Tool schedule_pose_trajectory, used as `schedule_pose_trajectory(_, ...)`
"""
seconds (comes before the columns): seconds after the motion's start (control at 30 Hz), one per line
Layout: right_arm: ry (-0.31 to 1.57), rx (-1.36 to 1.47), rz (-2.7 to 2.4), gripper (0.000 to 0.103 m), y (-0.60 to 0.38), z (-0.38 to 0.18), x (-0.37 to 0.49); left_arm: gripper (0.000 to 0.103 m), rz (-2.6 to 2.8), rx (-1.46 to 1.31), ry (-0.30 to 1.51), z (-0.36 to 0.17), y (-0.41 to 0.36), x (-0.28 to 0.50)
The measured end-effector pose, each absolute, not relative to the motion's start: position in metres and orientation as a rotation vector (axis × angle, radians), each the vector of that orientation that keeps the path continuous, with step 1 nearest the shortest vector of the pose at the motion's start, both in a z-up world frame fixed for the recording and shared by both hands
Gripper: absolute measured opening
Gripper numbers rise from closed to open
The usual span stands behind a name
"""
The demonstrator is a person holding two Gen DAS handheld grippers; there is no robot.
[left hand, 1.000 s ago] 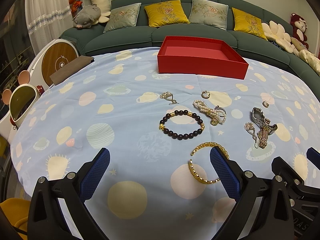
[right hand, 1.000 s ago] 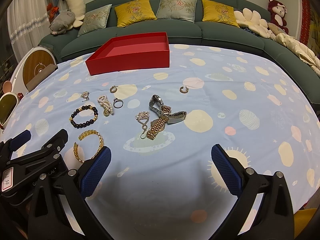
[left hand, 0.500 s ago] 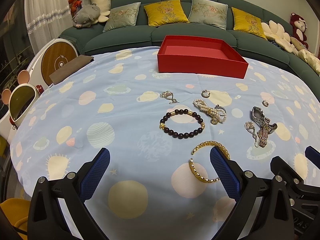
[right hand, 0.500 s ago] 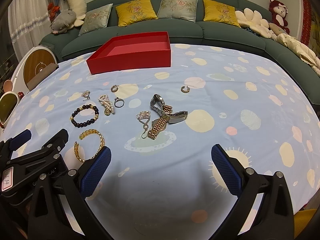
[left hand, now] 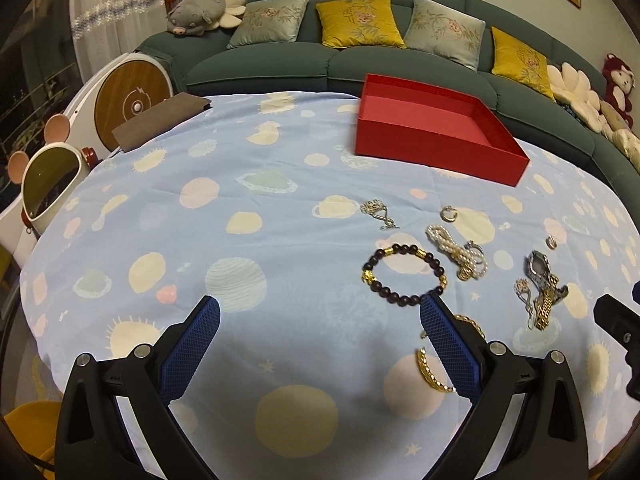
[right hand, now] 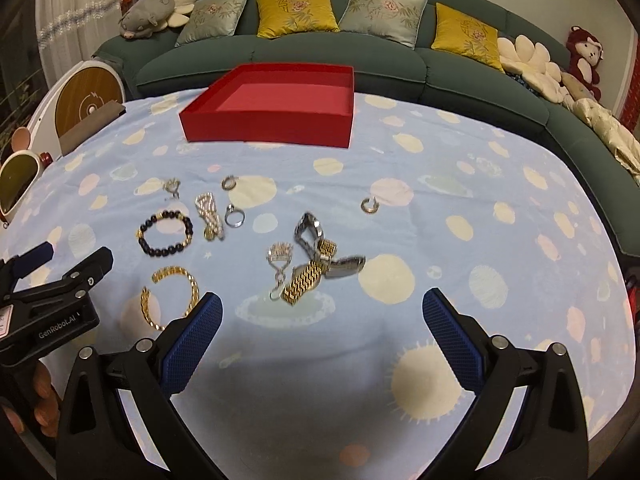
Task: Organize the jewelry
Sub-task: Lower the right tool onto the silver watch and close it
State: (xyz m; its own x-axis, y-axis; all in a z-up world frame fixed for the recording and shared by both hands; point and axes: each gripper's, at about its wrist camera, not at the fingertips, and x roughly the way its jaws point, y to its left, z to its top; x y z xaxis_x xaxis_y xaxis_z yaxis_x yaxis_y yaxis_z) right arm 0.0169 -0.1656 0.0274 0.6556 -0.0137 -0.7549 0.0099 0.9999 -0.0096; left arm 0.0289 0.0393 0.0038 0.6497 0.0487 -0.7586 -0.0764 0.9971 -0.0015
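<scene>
An empty red tray (left hand: 436,148) (right hand: 272,128) stands at the far side of the blue patterned cloth. Loose jewelry lies on the cloth: a dark bead bracelet (left hand: 404,276) (right hand: 166,234), a pearl bracelet (left hand: 456,252) (right hand: 210,216), a gold bangle (left hand: 430,368) (right hand: 170,296), a gold and a silver watch (left hand: 542,292) (right hand: 316,264), several rings (right hand: 370,205) and small silver pendants (left hand: 378,210). My left gripper (left hand: 316,344) is open over the cloth, its right finger beside the bangle. My right gripper (right hand: 320,344) is open and empty, just short of the watches.
A green sofa with cushions (left hand: 360,24) and plush toys curves behind the table. A brown pouch (left hand: 160,120) lies at the cloth's far left edge. A white robot toy (left hand: 52,184) and a round device stand left of the table.
The left gripper has swung left, so the jewelry sits further right in its view. The right gripper has moved a little forward toward the watches. Both stay open.
</scene>
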Motion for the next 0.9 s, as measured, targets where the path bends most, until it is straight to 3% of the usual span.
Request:
schedule_pose_trajectory(0.3, 0.961, 0.056, 0.039, 0.097, -0.176, 0.014, 0.054, 0.098, 0.093, -0.038, 0.821, 0.015, 0.048, 0.037)
schedule_pose_trajectory(0.4, 0.997, -0.013, 0.040, 0.080, -0.169, 0.004, 0.069, 0.098, 0.091, -0.017, 0.820, 0.014, 0.047, 0.039)
schedule_pose_trajectory(0.47, 1.022, -0.032, 0.070, 0.059, -0.165, -0.001, 0.078, 0.098, 0.090, -0.014, 0.826, 0.013, 0.048, 0.041)
schedule_pose_trajectory(0.63, 1.031, -0.105, 0.078, 0.058, -0.158, -0.012, 0.093, 0.098, 0.080, -0.020, 0.840, 0.011, 0.049, 0.044)
schedule_pose_trajectory(0.9, 1.048, -0.091, 0.089, 0.033, -0.155, -0.029, 0.106, 0.098, 0.069, -0.006, 0.871, 0.001, 0.048, 0.050)
